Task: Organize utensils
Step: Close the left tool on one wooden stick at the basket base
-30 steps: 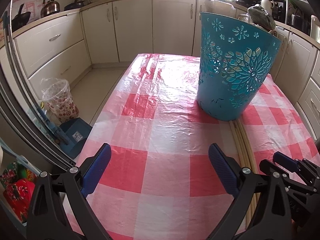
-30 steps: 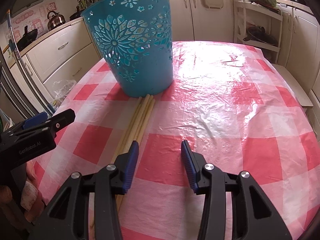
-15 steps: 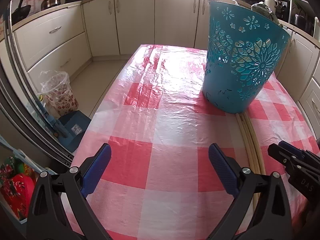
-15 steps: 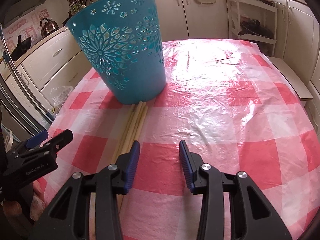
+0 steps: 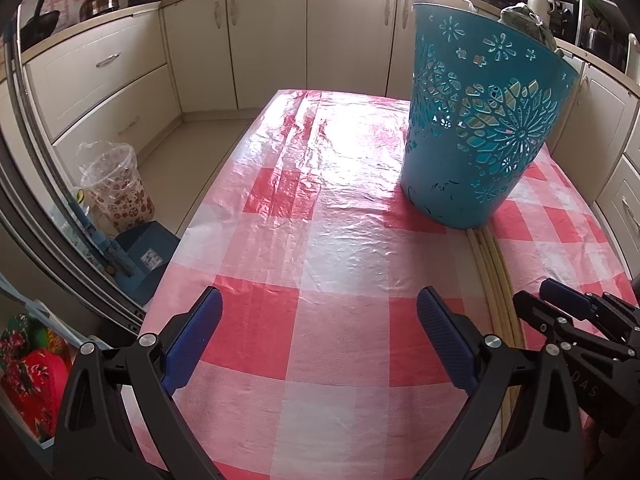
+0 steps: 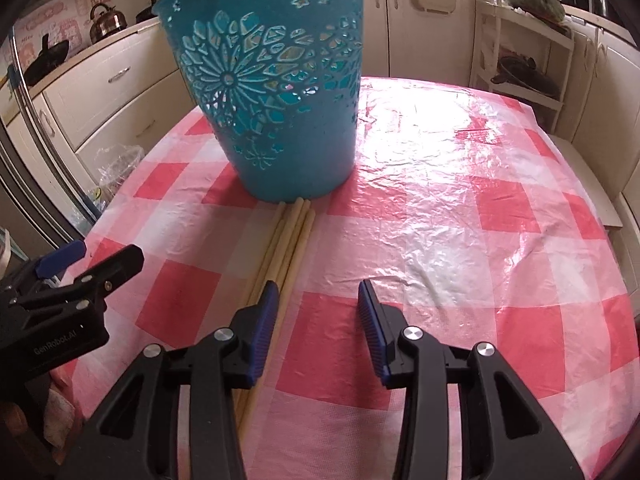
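A teal cut-out basket [image 5: 476,128] stands upright on the red-and-white checked table [image 5: 320,248]; it also shows in the right wrist view [image 6: 276,92]. Several pale wooden chopsticks [image 6: 286,248] lie side by side on the cloth, their far ends against the basket's base; they also show in the left wrist view [image 5: 494,276]. My left gripper [image 5: 320,328] is open wide and empty, left of the sticks. My right gripper [image 6: 316,308] is open and empty, its left finger [image 6: 264,320] over the sticks. Each gripper shows in the other's view [image 5: 568,316] [image 6: 80,276].
Cream kitchen cabinets [image 5: 248,44] ring the room. A patterned bin [image 5: 116,188] and a blue dustpan [image 5: 140,256] stand on the floor left of the table. A white shelf rack [image 6: 524,52] is at the far right. The table's left edge [image 5: 192,224] is close.
Both grippers have shifted slightly. The right gripper has moved closer to the basket and the sticks. Both stay open and empty.
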The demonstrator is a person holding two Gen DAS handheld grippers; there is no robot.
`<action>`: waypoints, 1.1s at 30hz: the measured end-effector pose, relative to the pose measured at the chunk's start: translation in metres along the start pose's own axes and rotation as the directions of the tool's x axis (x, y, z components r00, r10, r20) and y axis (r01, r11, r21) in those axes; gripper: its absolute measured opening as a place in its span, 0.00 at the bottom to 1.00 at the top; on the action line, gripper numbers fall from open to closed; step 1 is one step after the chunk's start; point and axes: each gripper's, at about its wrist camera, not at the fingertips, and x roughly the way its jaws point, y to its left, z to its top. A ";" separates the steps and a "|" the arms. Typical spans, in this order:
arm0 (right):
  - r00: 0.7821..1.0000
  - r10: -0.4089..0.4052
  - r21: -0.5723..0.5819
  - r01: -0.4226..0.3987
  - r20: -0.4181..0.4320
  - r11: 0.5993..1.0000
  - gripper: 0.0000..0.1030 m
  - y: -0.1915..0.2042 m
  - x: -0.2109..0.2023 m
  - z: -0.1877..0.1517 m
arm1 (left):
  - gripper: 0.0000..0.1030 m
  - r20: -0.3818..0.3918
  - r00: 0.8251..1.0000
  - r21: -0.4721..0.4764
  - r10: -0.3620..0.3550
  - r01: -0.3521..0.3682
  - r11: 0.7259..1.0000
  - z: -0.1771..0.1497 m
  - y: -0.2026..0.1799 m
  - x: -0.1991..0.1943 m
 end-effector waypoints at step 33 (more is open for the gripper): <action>0.998 0.062 0.061 -0.061 -0.015 0.996 0.33 -0.058 -0.005 0.006 | 0.87 -0.173 0.985 0.190 0.029 0.004 0.982 0.016 -0.088 0.039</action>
